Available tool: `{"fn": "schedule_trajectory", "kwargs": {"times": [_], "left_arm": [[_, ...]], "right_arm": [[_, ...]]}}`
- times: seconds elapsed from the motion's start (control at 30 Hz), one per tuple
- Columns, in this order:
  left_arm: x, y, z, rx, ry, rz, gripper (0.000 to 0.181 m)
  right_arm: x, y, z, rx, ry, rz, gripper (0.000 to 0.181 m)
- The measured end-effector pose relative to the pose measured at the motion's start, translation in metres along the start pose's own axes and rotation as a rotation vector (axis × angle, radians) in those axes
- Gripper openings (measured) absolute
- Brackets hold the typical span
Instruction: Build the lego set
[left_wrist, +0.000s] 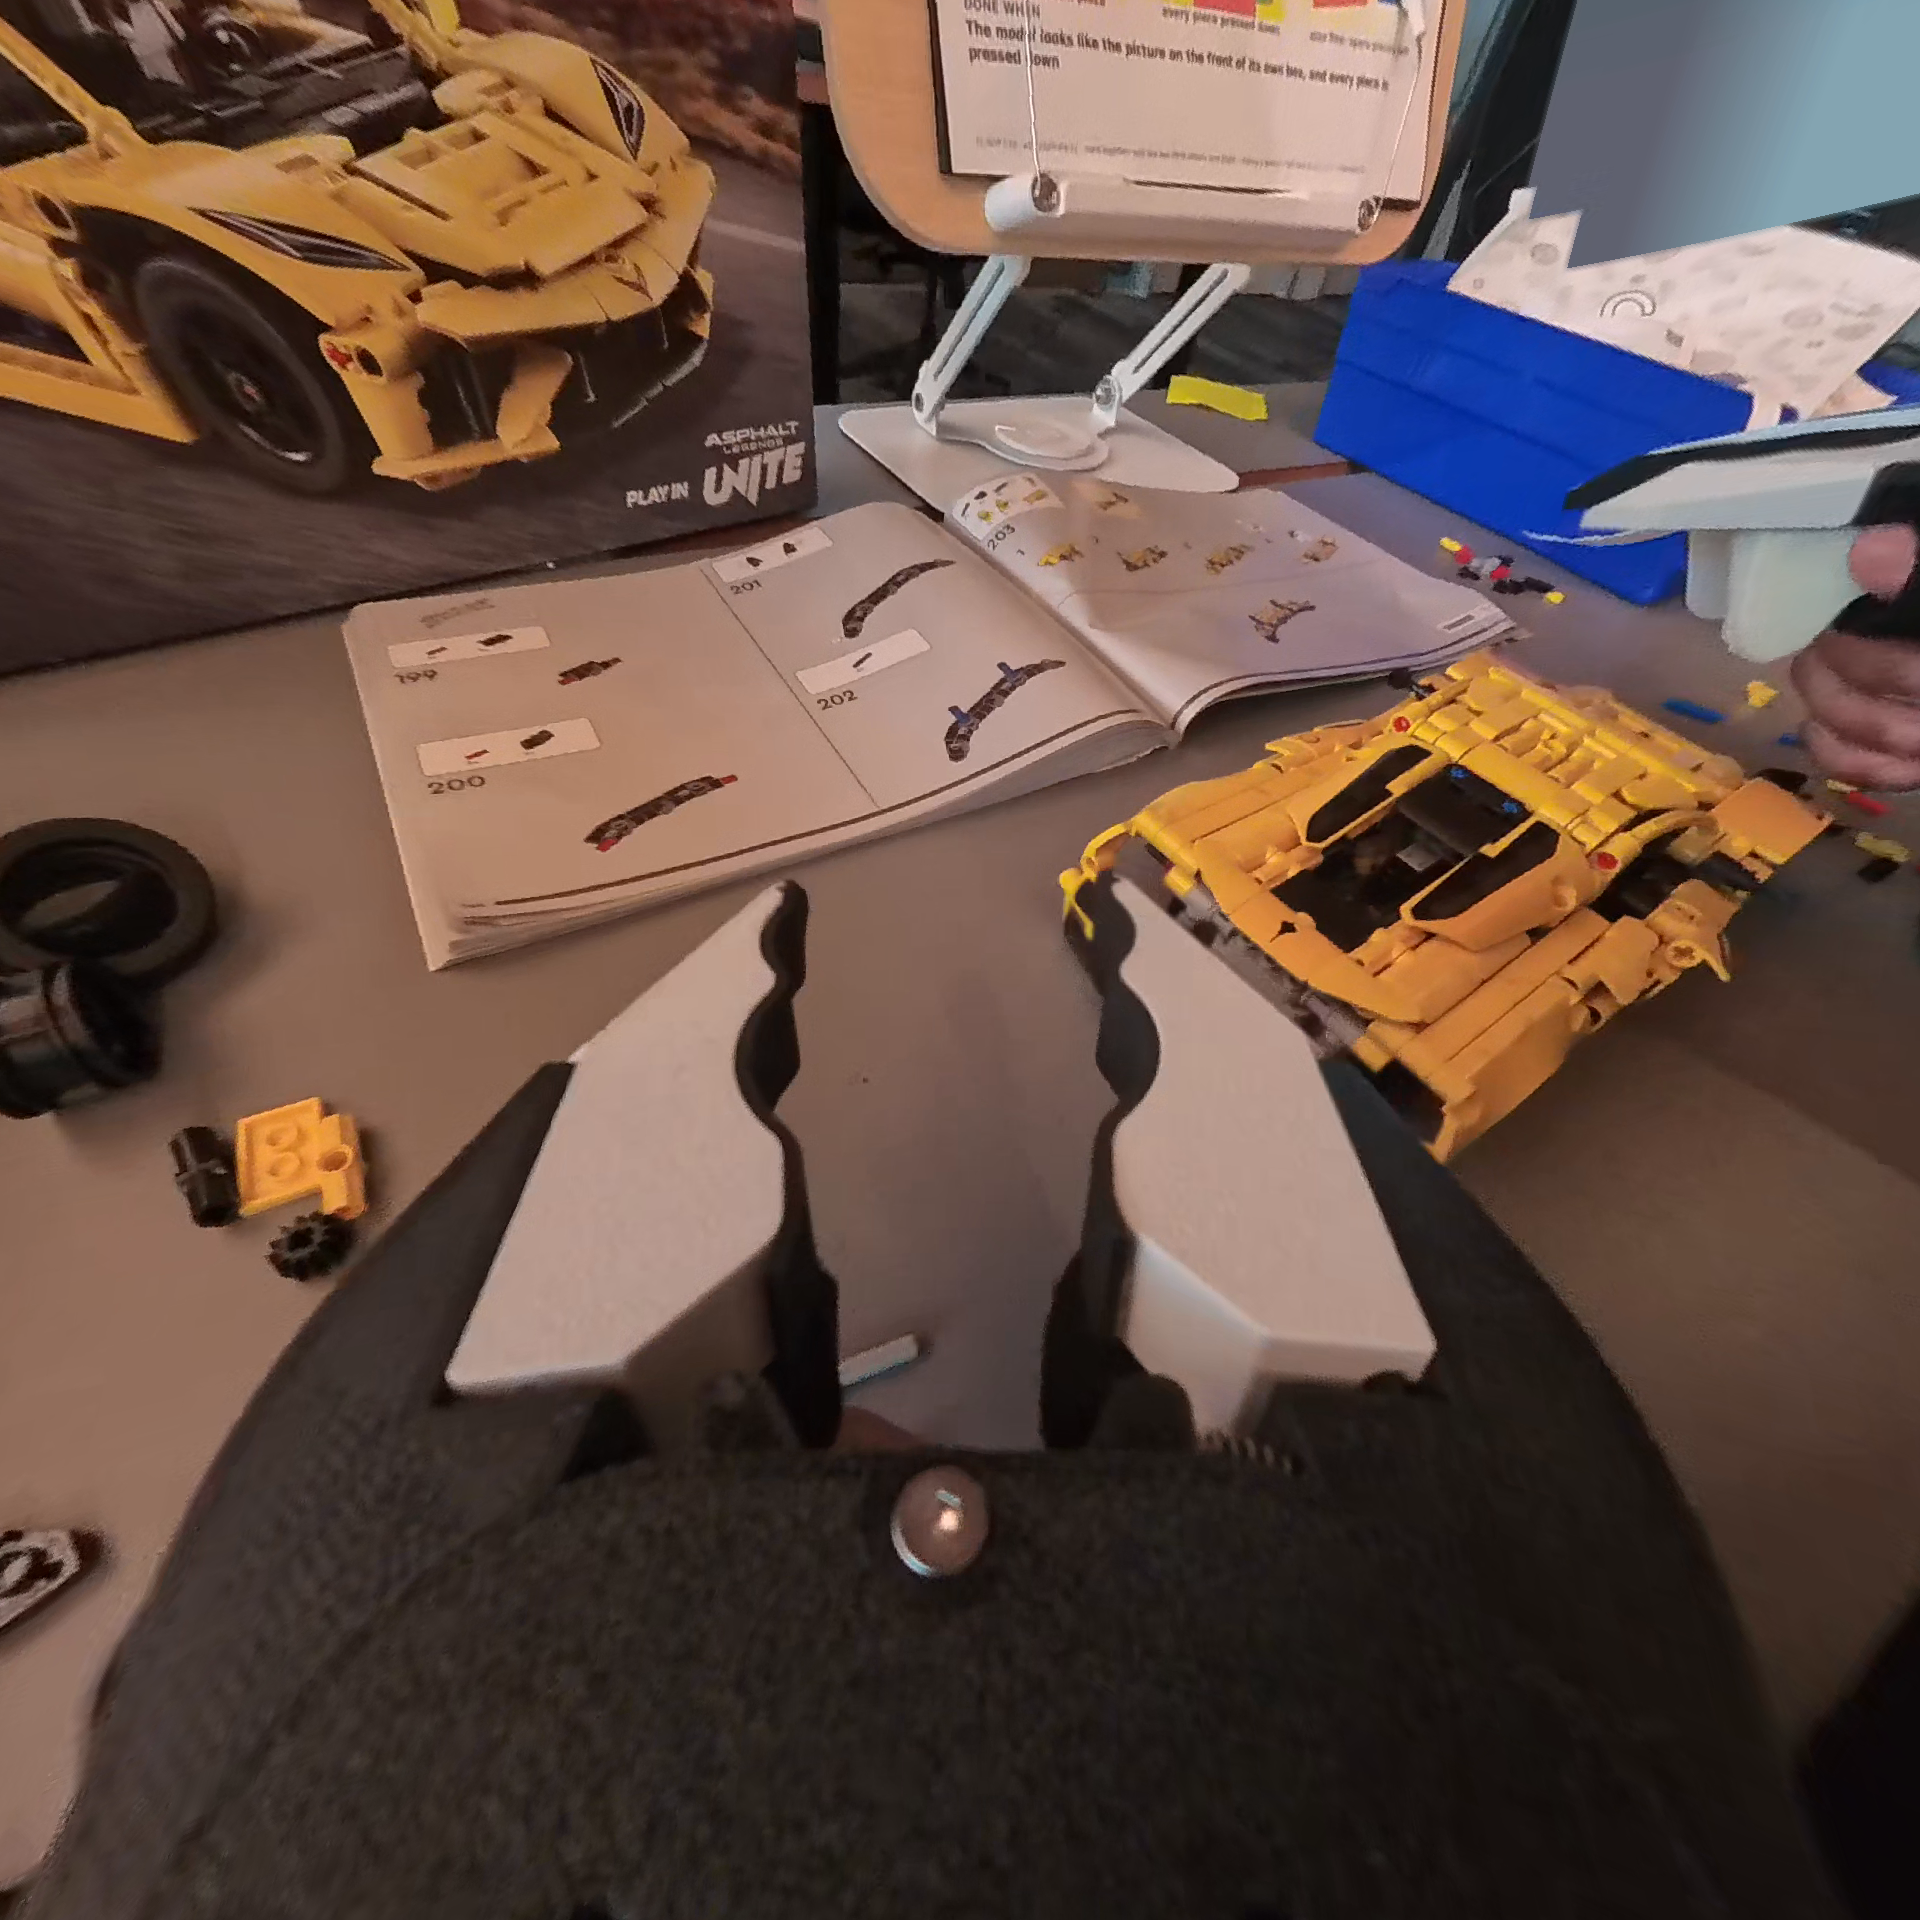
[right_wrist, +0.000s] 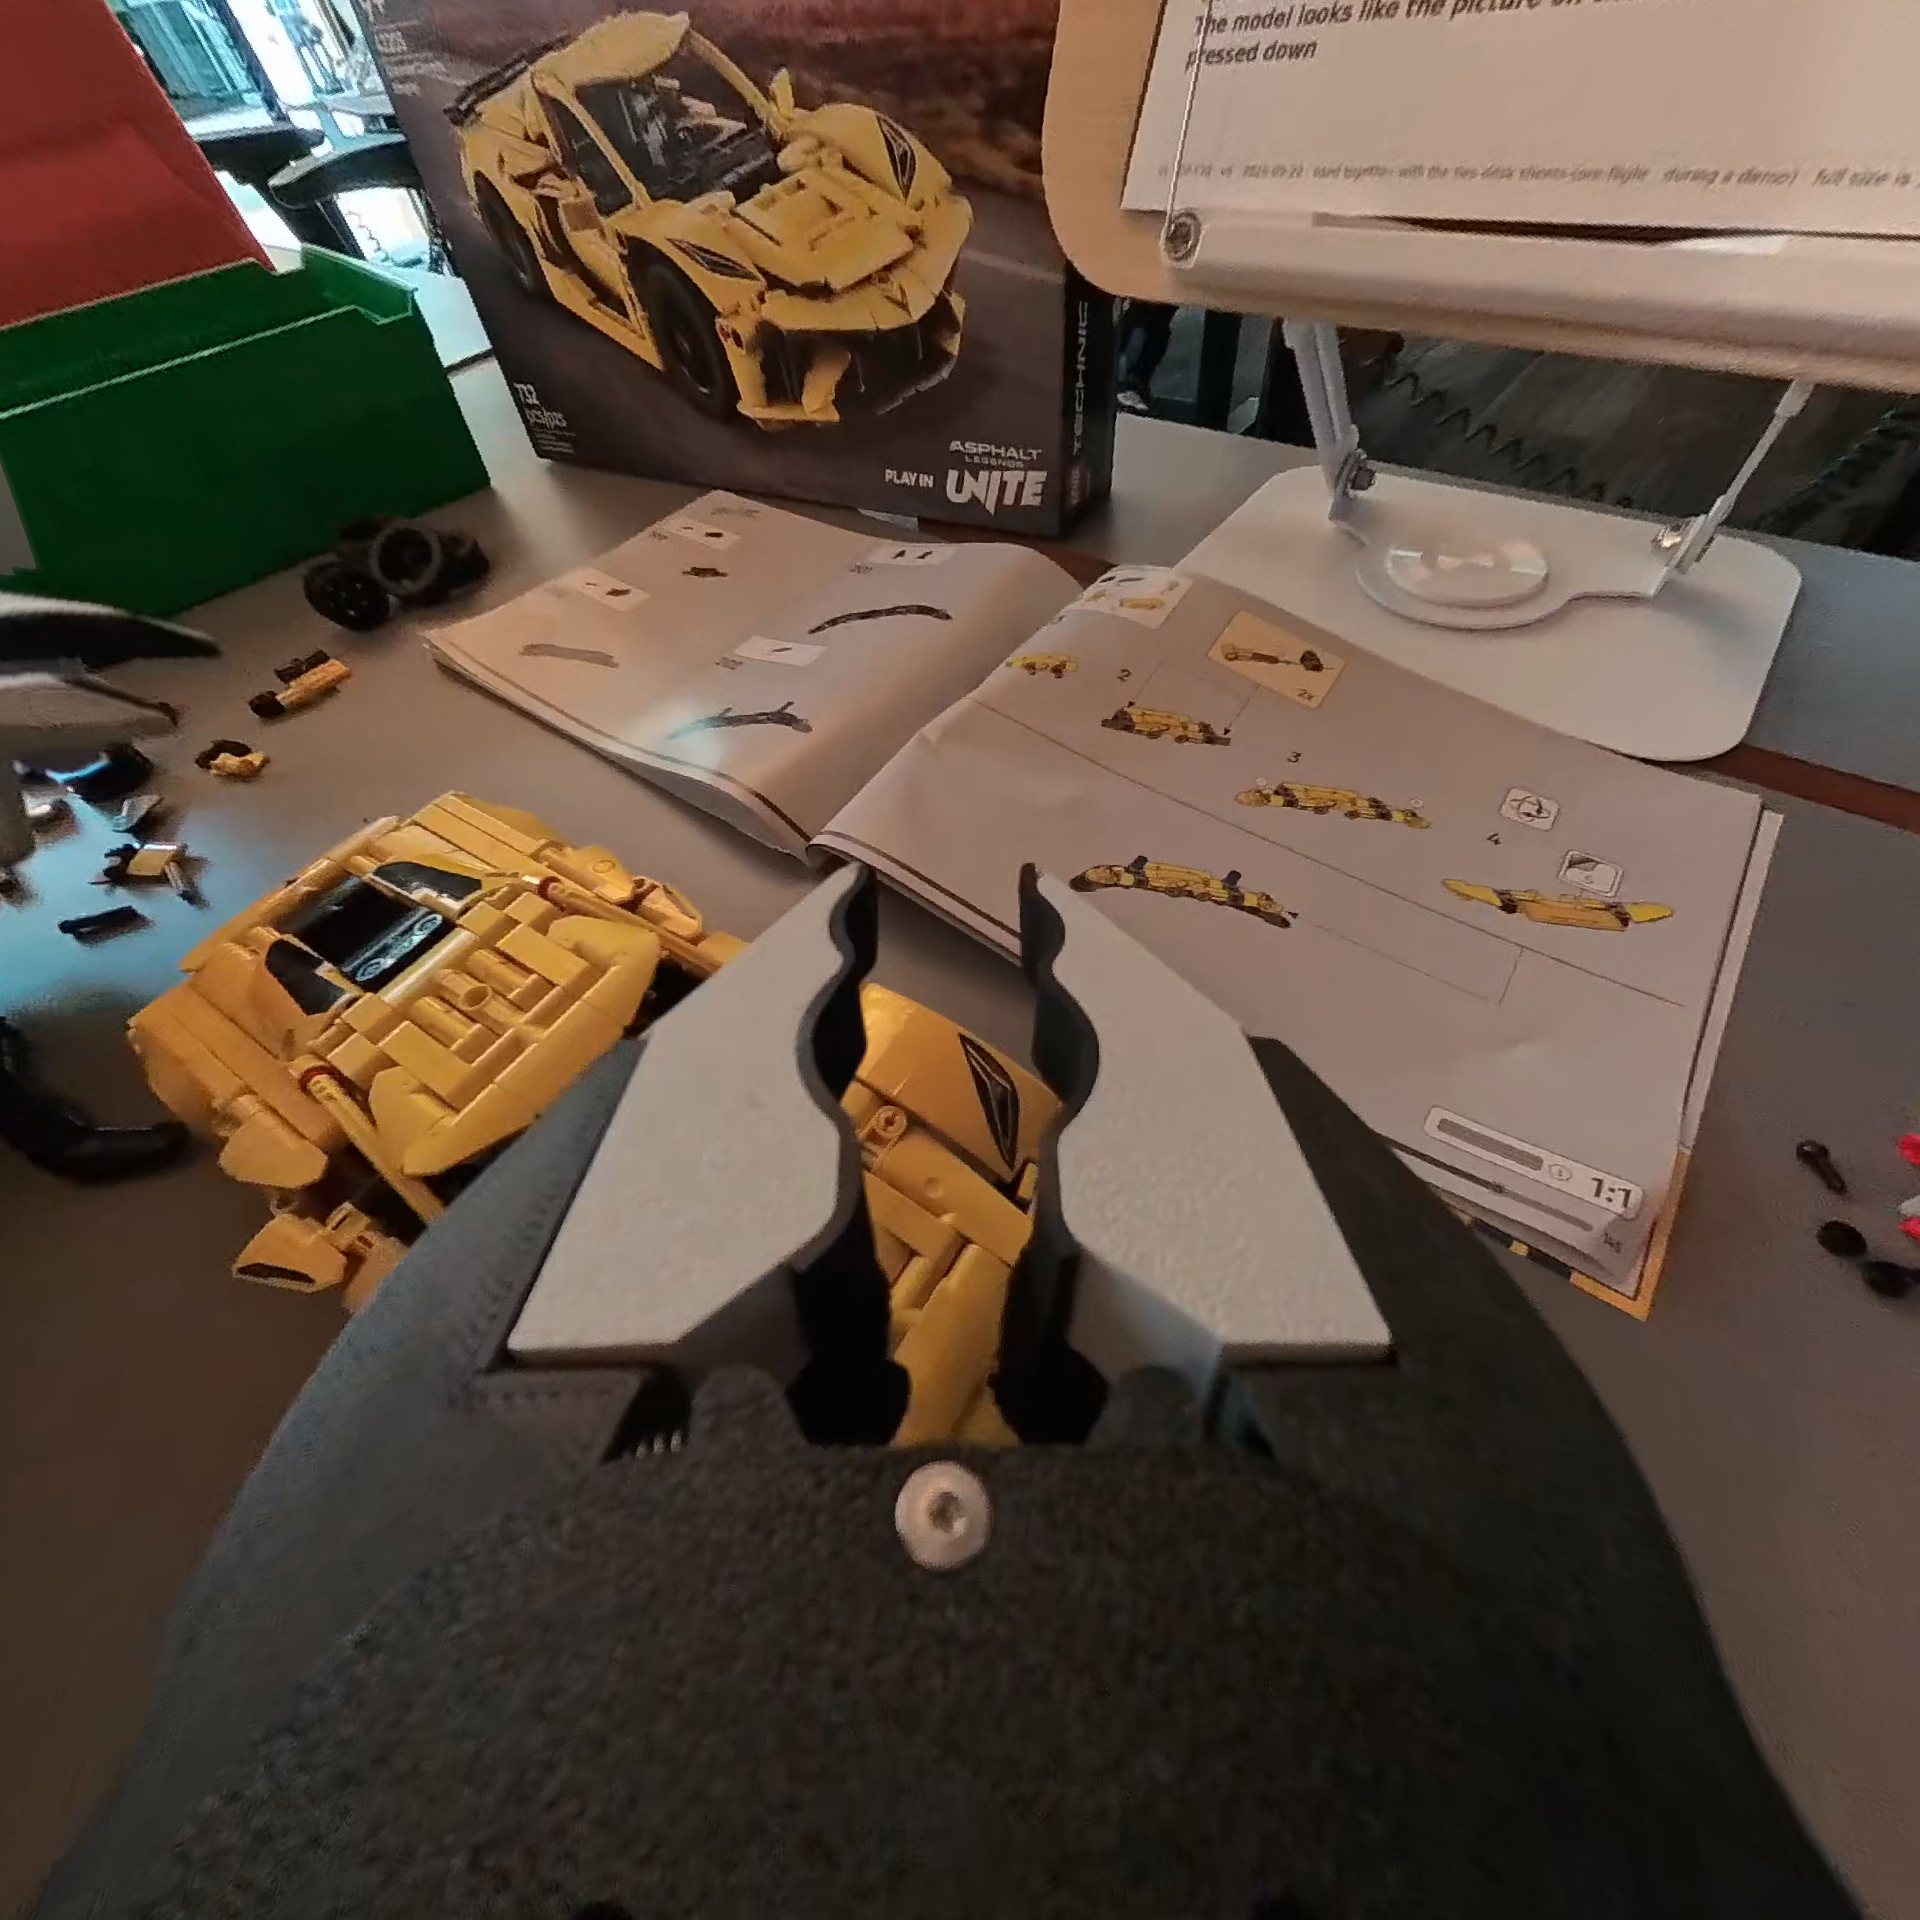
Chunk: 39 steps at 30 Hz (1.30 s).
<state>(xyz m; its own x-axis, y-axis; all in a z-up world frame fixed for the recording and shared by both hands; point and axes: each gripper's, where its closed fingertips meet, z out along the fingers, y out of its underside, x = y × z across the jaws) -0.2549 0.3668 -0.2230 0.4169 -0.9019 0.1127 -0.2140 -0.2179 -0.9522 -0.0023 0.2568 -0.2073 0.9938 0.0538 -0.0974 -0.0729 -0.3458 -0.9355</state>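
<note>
Lego car (left_wrist: 1455, 883), yellow with black window parts and partly built, is seen lying on the grey desk (left_wrist: 935, 1091), just in front of the open instruction booklet (left_wrist: 790, 696). In the right wrist view the same car (right_wrist: 416, 1029) is placed to the left of and below the right hand-held gripper (right_wrist: 945, 904), whose fingers are spread apart with nothing between them; part of the car's bodywork is seen through the gap. The left hand-held gripper (left_wrist: 951, 914) is held wide over bare desk, empty, with the car's nearest corner just beside its right finger. A small yellow piece joined to a black connector (left_wrist: 275, 1158) and a little black gear (left_wrist: 307, 1245) are found to the left of it, and a black tyre (left_wrist: 104, 899) farther left. Behind the booklet the set's box (left_wrist: 395, 281) is stood upright, and a white document stand (left_wrist: 1091, 312) with a printed sheet is set beside it. A blue bin (left_wrist: 1507, 416) is seen at the far right, with small loose pieces scattered before it; a green bin (right_wrist: 208, 426) is shown at the left in the right wrist view, with black wheels (right_wrist: 390, 571) near it.
</note>
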Motion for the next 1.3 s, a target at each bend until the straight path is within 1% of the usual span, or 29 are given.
{"fn": "schedule_trajectory", "kwargs": {"times": [0.07,0.2,0.27,0.3,0.33,0.37,0.4,0.43,0.47,0.5,0.57,0.63,0.67,0.73,0.77,0.8,0.83,0.87,0.9,0.93,0.97,1.0,1.03,1.07,1.1,1.13,1.23,1.3], "left_arm": [[-0.002,-0.004,-0.002,0.018,-0.002,0.0,0.054],[0.002,-0.003,-0.003,0.011,0.038,-0.023,0.053],[0.009,-0.004,-0.009,-0.024,0.098,-0.011,0.053],[0.019,-0.002,-0.015,-0.076,0.174,-0.003,0.053],[0.033,0.005,-0.025,-0.163,0.275,0.028,0.053],[0.047,0.018,-0.037,-0.275,0.364,0.093,0.053],[0.054,0.032,-0.049,-0.375,0.408,0.184,0.053],[0.056,0.044,-0.059,-0.436,0.417,0.271,0.053],[0.06,0.053,-0.067,-0.474,0.433,0.327,0.053],[0.067,0.063,-0.074,-0.508,0.465,0.347,0.052],[0.08,0.078,-0.082,-0.56,0.518,0.34,0.05],[0.083,0.092,-0.079,-0.588,0.497,0.394,0.05],[0.083,0.1,-0.078,-0.617,0.488,0.428,0.046],[0.084,0.112,-0.074,-0.669,0.48,0.476,0.043],[0.085,0.111,-0.071,-0.662,0.475,0.477,0.042],[0.088,0.108,-0.069,-0.654,0.479,0.469,0.042],[0.089,0.106,-0.069,-0.648,0.479,0.471,0.042],[0.091,0.101,-0.068,-0.622,0.471,0.479,0.042],[0.092,0.092,-0.066,-0.579,0.462,0.476,0.042],[0.094,0.082,-0.062,-0.531,0.447,0.454,0.042],[0.093,0.071,-0.055,-0.487,0.419,0.411,0.042],[0.091,0.063,-0.047,-0.458,0.392,0.354,0.043],[0.089,0.058,-0.038,-0.448,0.373,0.297,0.044],[0.087,0.057,-0.03,-0.453,0.353,0.258,0.046],[0.087,0.06,-0.023,-0.473,0.346,0.248,0.054],[0.088,0.066,-0.018,-0.502,0.345,0.263,0.061],[0.082,0.079,-0.001,-0.557,0.267,0.312,0.063],[0.086,0.083,0.006,-0.588,0.273,0.265,0.064]], "right_arm": [[0.0,0.004,0.002,-0.026,0.0,-0.012,0.026],[0.001,0.005,0.003,-0.025,0.013,-0.032,0.024],[0.0,0.006,0.004,-0.033,0.005,-0.03,0.022],[-0.002,0.004,0.003,-0.027,0.0,-0.028,0.021],[-0.003,0.001,0.002,-0.013,-0.006,-0.027,0.02],[-0.006,-0.001,0.002,0.003,-0.013,-0.025,0.019],[-0.009,-0.004,0.001,0.017,-0.022,-0.022,0.018],[-0.012,-0.007,0.0,0.032,-0.035,-0.019,0.018],[-0.017,-0.011,-0.001,0.048,-0.056,-0.019,0.018],[-0.022,-0.013,-0.002,0.061,-0.078,-0.022,0.018],[-0.027,-0.015,-0.003,0.059,-0.087,-0.042,0.017],[-0.028,-0.019,-0.007,0.072,-0.069,-0.067,0.018],[-0.031,-0.023,-0.011,0.087,-0.07,-0.068,0.017],[-0.044,-0.028,-0.019,0.11,-0.098,-0.041,0.018],[-0.056,-0.027,-0.022,0.096,-0.136,-0.045,0.02],[-0.07,-0.019,-0.025,0.037,-0.184,-0.087,0.024],[-0.082,-0.005,-0.031,-0.066,-0.228,-0.134,0.026],[-0.09,0.008,-0.039,-0.145,-0.262,-0.165,0.034],[-0.092,0.021,-0.047,-0.201,-0.276,-0.173,0.05],[-0.086,0.037,-0.057,-0.267,-0.266,-0.175,0.072],[-0.068,0.051,-0.066,-0.314,-0.197,-0.172,0.088],[-0.047,0.059,-0.074,-0.307,-0.13,-0.147,0.092],[-0.034,0.067,-0.08,-0.282,-0.113,-0.087,0.093],[-0.03,0.074,-0.084,-0.266,-0.141,-0.003,0.102],[-0.031,0.081,-0.084,-0.27,-0.173,0.057,0.107],[-0.033,0.088,-0.082,-0.287,-0.188,0.057,0.107],[-0.026,0.108,-0.068,-0.424,-0.109,-0.119,0.112],[-0.027,0.117,-0.06,-0.519,-0.107,-0.19,0.108]]}}
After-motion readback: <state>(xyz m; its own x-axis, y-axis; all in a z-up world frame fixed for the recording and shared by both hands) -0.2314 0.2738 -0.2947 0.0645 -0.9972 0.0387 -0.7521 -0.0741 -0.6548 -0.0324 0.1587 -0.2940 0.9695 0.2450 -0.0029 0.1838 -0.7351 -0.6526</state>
